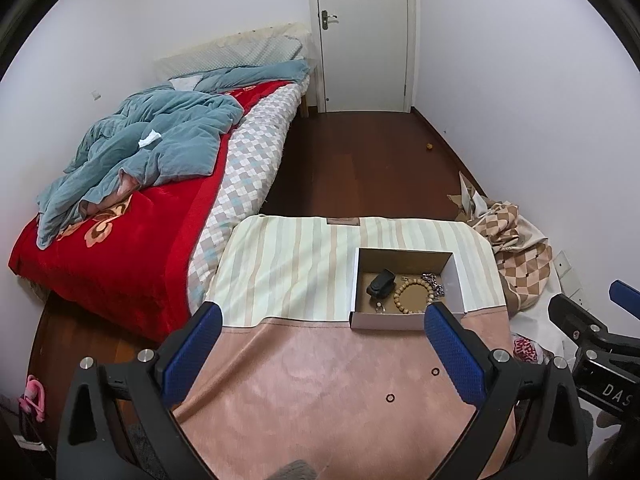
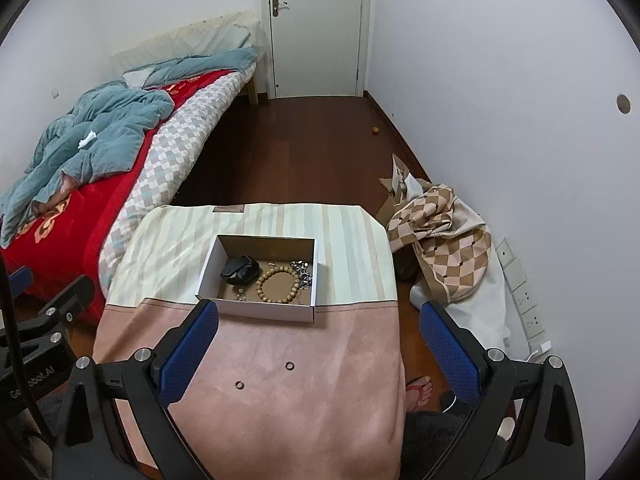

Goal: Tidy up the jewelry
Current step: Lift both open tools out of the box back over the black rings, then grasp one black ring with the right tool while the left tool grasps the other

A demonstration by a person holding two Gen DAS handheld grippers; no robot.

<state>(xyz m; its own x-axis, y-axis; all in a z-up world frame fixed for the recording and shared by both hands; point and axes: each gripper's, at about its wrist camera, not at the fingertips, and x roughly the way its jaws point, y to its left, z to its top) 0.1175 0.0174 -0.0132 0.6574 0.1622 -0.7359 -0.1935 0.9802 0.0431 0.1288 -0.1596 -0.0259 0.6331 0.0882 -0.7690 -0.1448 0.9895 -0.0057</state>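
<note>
My left gripper (image 1: 322,328) and right gripper (image 2: 318,324) hover with jaws spread, holding nothing. At 12 o'clock the cardboard box (image 2: 256,312) holds the wooden bead bracelet (image 2: 279,285); two small rings (image 2: 289,365) lie on bare pink cloth (image 2: 280,420), well inside its edges.

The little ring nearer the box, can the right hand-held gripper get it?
Probably yes. The little ring lies alone on the bare pink cloth, in front of the box, and the right hand-held gripper is open with nothing between them.
</note>
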